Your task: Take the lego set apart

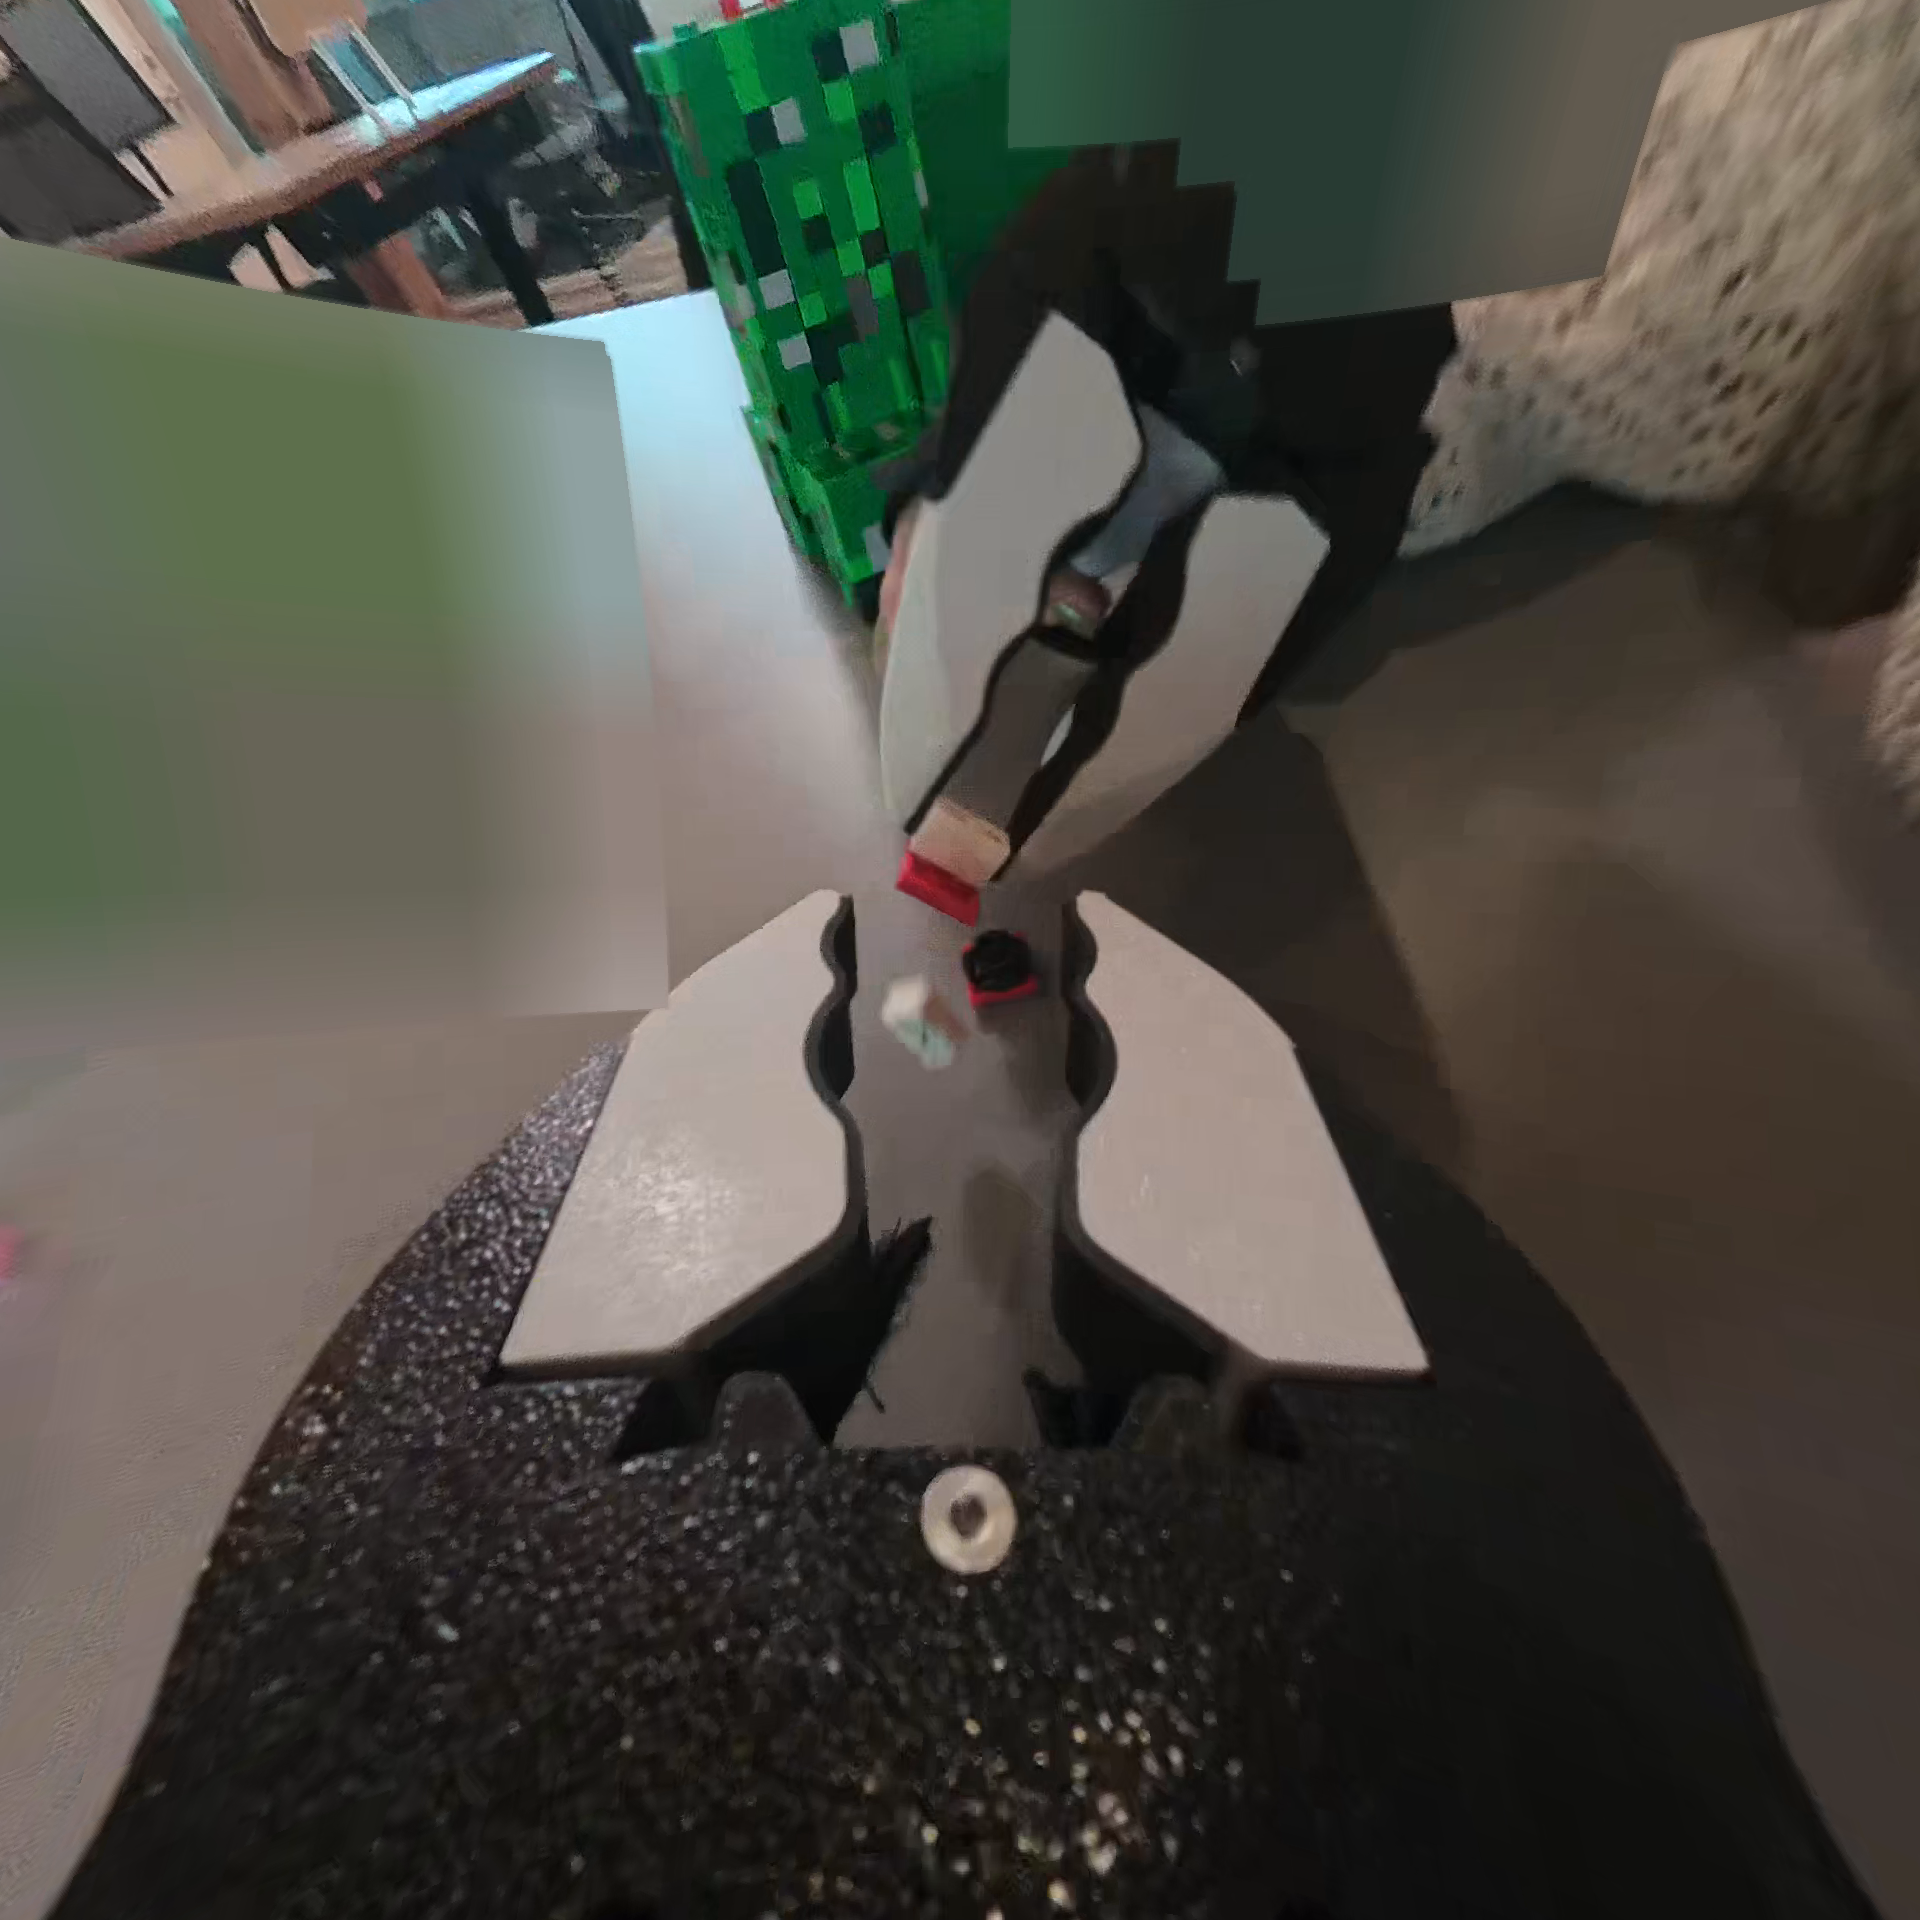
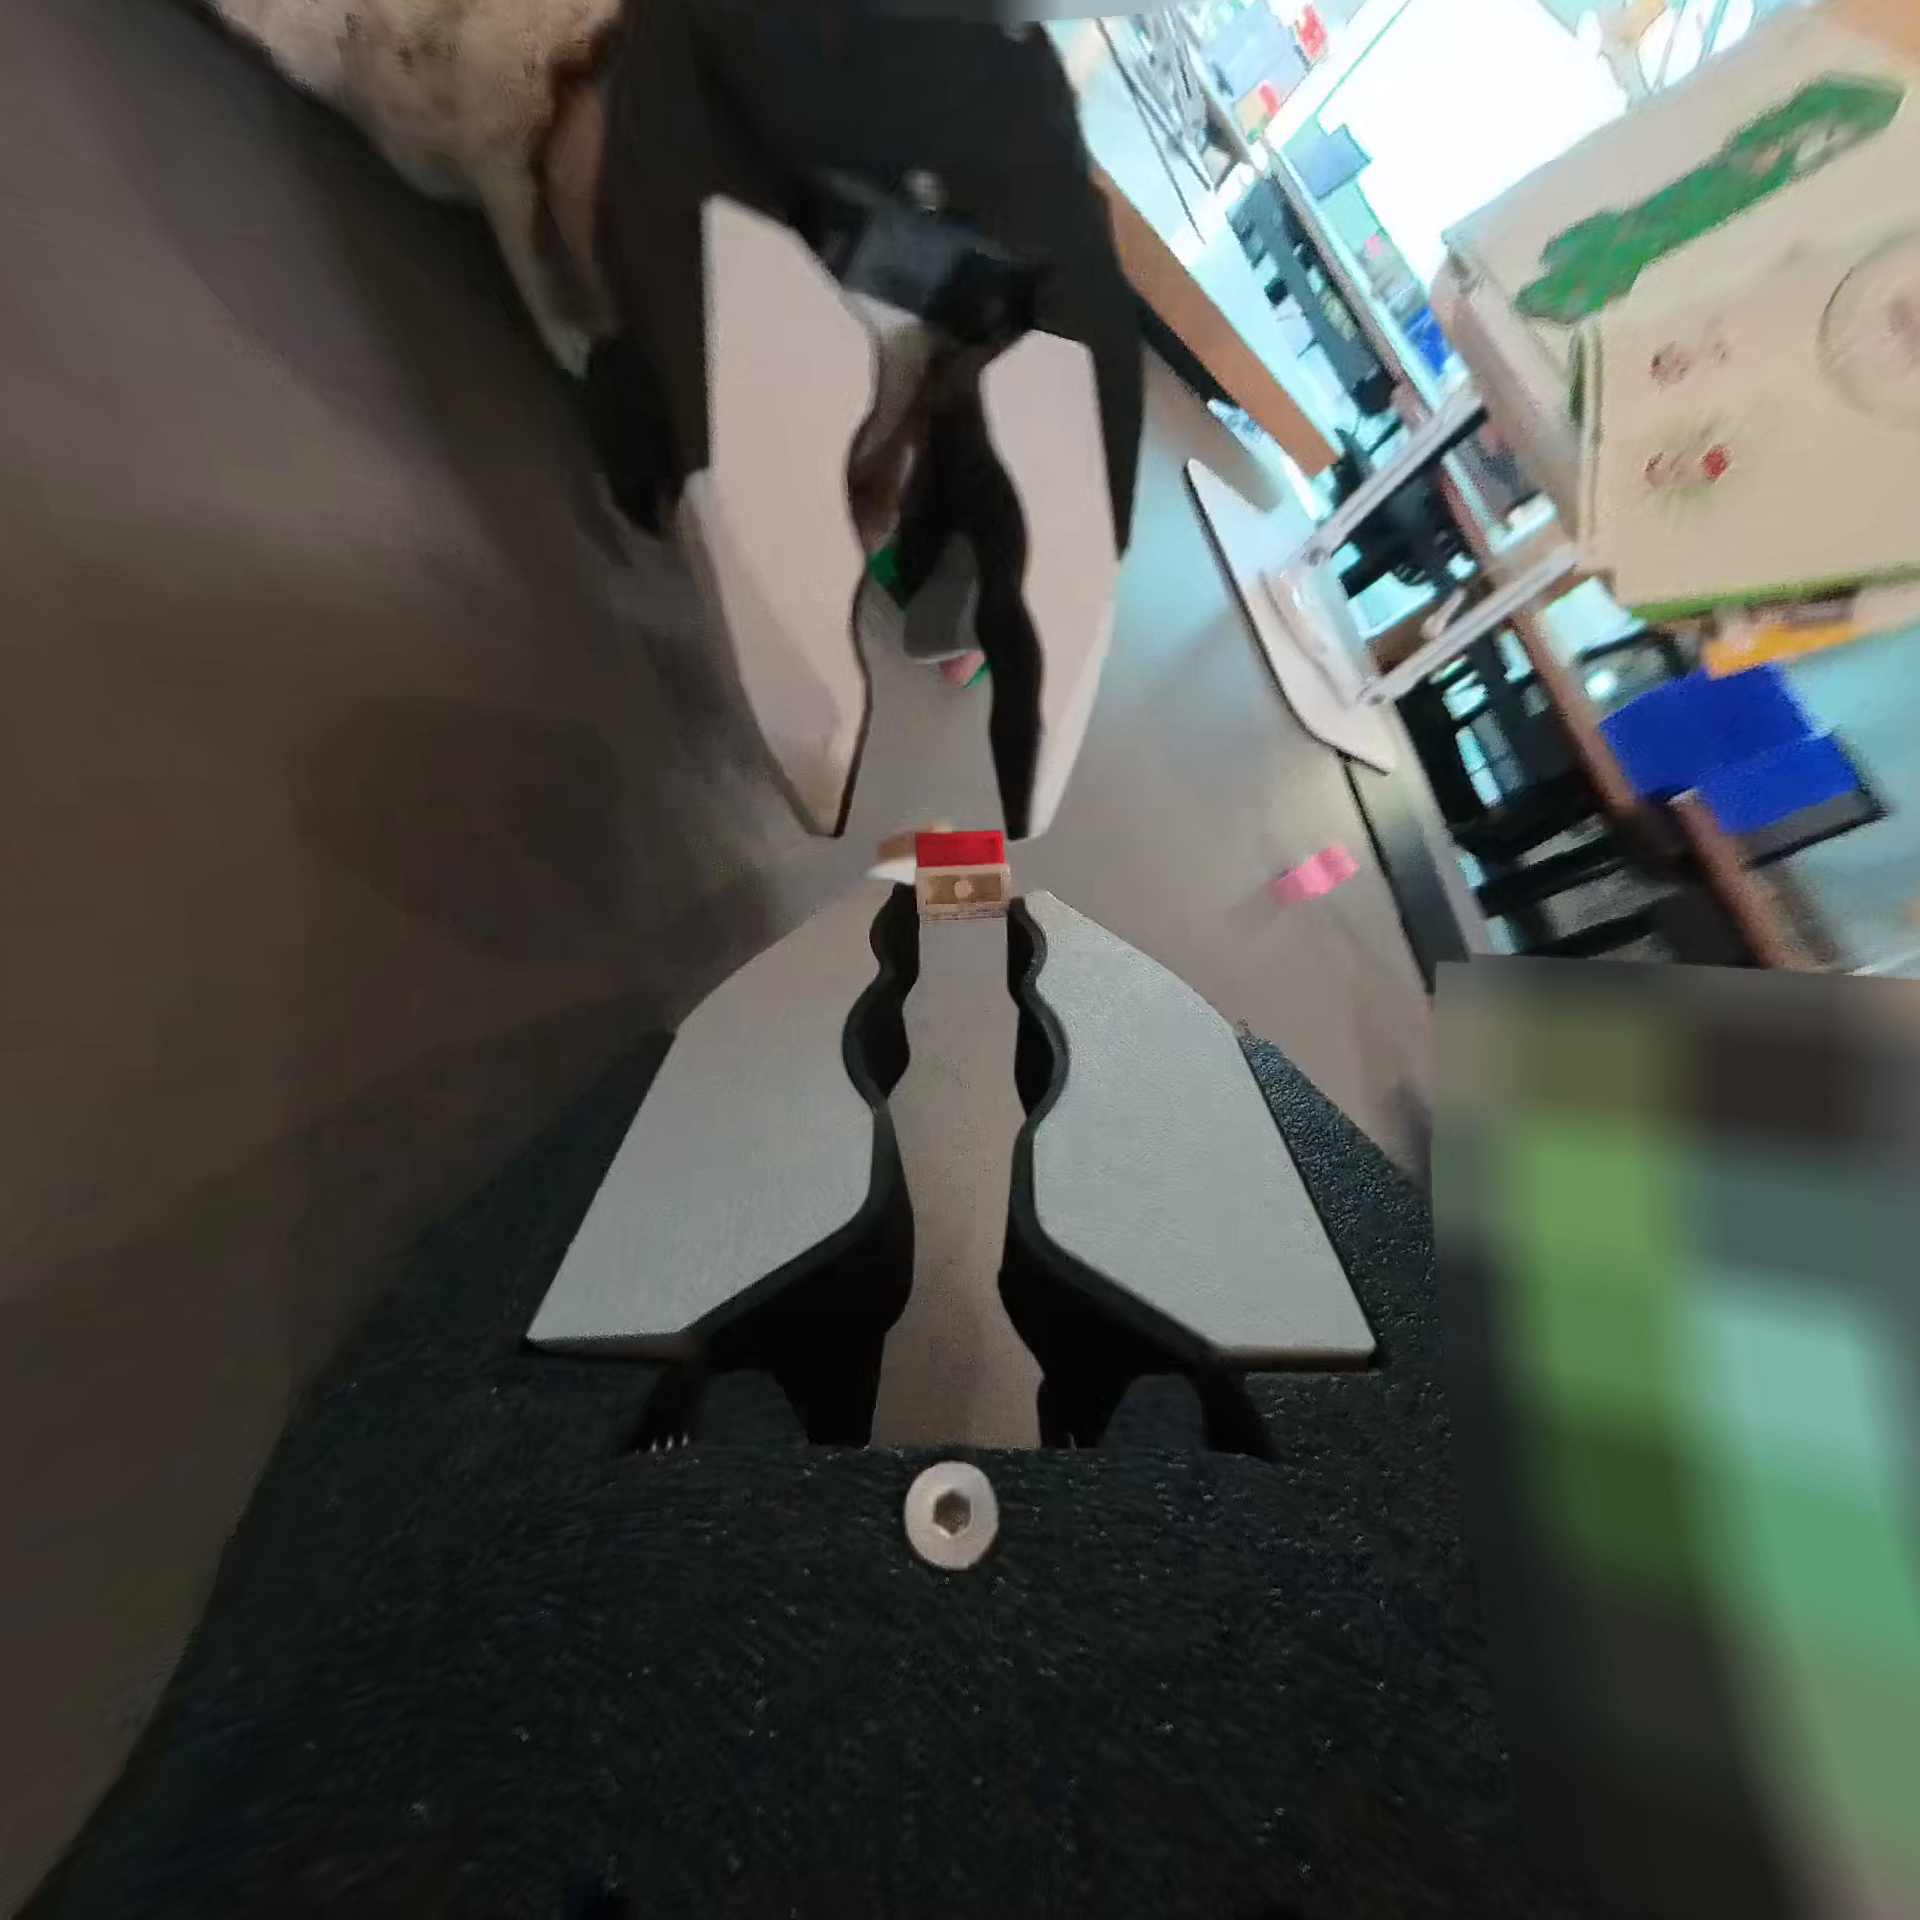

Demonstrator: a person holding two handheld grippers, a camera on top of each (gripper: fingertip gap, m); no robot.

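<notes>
the right gripper [image 2: 961, 899] is clenched on a small tan-and-red lego stack [image 2: 962, 873]; the left gripper [image 1: 961, 940] gapes empty opposite, above loose pieces [image 1: 1000, 968] on the grey tabletop [image 1: 1558, 1039]. a shallow fingertip pinch could let it twist out.

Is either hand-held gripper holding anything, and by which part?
The right hand-held gripper pinches a tan-and-red brick stack by its tan end. The left hand-held gripper holds nothing.

This is looking like a shared workroom or lab; wooden tables on black legs [image 1: 343, 166] are standing in the upper left of the left wrist view; metal racking [image 2: 1455, 561], blue bins [image 2: 1745, 758] and stacked cardboard boxes [image 2: 1745, 343] are filling the right side of the right wrist view; a tall green brick-built figure [image 1: 821, 260] is standing at top centre.
</notes>
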